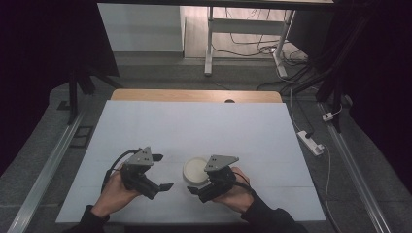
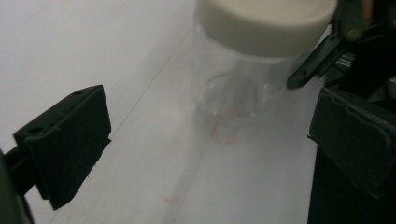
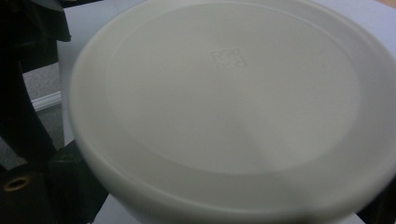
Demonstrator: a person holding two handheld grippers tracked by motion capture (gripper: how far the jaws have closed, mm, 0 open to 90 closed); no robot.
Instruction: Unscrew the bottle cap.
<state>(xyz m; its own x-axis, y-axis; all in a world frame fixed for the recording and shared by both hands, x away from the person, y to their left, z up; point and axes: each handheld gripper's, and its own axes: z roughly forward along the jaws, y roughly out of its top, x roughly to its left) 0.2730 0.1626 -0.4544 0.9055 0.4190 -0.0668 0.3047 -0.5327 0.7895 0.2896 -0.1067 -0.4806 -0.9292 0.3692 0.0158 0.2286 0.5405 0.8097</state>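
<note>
R gripper (image 1: 198,187) clamps the jar (image 2: 238,79) at its lid (image 1: 196,169) – L gripper (image 1: 163,172) just beside it, jaws wide, empty.

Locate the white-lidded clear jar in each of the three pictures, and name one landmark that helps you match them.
High view: jar low centre, between the two grippers.
Left gripper view: jar top, right of centre, clear body under its lid.
Right gripper view: its lid seen close, across most of the picture.
Shared landmark: the cream-white lid.
</note>
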